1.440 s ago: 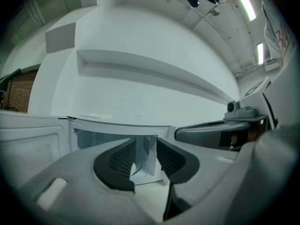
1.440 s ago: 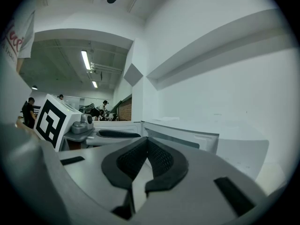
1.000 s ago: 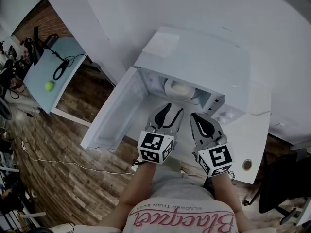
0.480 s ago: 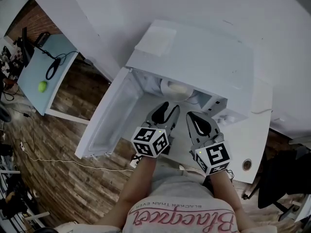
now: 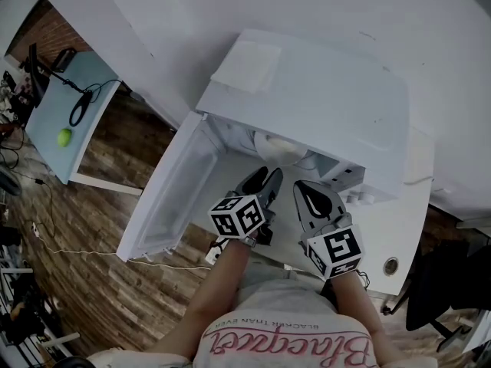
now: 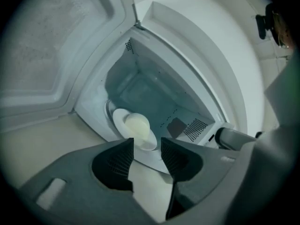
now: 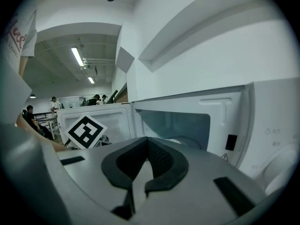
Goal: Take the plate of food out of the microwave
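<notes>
The white microwave (image 5: 322,90) stands on a white table with its door (image 5: 173,198) swung open to the left. Inside, a white plate (image 6: 123,122) carries a pale rounded mound of food (image 6: 137,124); in the head view only its edge (image 5: 280,146) shows under the cavity roof. My left gripper (image 6: 147,144) is open, its jaws a little apart and empty, just in front of the cavity and short of the plate's near rim. To its right, my right gripper (image 7: 146,142) is shut and empty, also in front of the opening (image 5: 303,188).
A folded white cloth (image 5: 245,66) lies on top of the microwave. The control panel (image 7: 276,139) is right of the cavity. The table (image 5: 387,225) has a cable hole (image 5: 391,265). A pale desk at far left holds a green ball (image 5: 64,137) and a cable.
My left gripper has rolled, so its marker cube shows a different face. Both grippers stay in front of the open microwave, and the head view has shifted slightly.
</notes>
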`<state>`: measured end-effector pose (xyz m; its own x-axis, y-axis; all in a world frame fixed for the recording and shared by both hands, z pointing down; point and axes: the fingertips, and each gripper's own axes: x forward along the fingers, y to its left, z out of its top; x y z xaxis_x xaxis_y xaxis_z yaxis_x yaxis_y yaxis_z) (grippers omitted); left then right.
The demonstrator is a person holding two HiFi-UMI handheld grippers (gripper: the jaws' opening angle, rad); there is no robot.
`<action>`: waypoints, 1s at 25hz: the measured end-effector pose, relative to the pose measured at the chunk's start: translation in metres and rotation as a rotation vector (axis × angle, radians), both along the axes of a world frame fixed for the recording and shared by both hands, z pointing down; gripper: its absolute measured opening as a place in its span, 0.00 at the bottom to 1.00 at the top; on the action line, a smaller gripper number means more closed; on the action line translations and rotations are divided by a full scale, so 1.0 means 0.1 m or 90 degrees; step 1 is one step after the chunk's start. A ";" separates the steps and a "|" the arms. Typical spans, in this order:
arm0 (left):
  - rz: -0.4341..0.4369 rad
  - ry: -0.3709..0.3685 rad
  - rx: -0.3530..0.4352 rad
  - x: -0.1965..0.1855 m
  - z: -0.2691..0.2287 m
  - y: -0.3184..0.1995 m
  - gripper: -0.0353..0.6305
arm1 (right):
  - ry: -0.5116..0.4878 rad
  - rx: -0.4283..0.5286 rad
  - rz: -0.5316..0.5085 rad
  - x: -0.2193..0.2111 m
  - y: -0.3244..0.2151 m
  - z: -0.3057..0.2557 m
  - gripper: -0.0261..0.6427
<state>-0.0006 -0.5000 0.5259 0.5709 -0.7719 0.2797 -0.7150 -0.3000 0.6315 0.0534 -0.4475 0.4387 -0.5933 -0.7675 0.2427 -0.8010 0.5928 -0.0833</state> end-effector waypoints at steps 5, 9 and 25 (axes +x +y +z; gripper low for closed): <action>-0.029 0.094 -0.067 -0.01 0.19 -0.12 0.33 | 0.003 -0.011 -0.002 0.00 -0.05 0.07 0.06; -0.033 0.097 -0.084 0.00 0.29 -0.20 0.33 | 0.001 -0.017 -0.001 0.00 -0.10 0.11 0.06; -0.122 0.250 -0.158 -0.03 0.39 -0.41 0.22 | -0.001 -0.035 0.011 0.03 -0.24 0.26 0.06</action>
<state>-0.0038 -0.5412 0.5652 0.5250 -0.8103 0.2604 -0.4360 0.0068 0.8999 0.0568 -0.4715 0.4643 -0.5809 -0.7629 0.2838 -0.8106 0.5740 -0.1161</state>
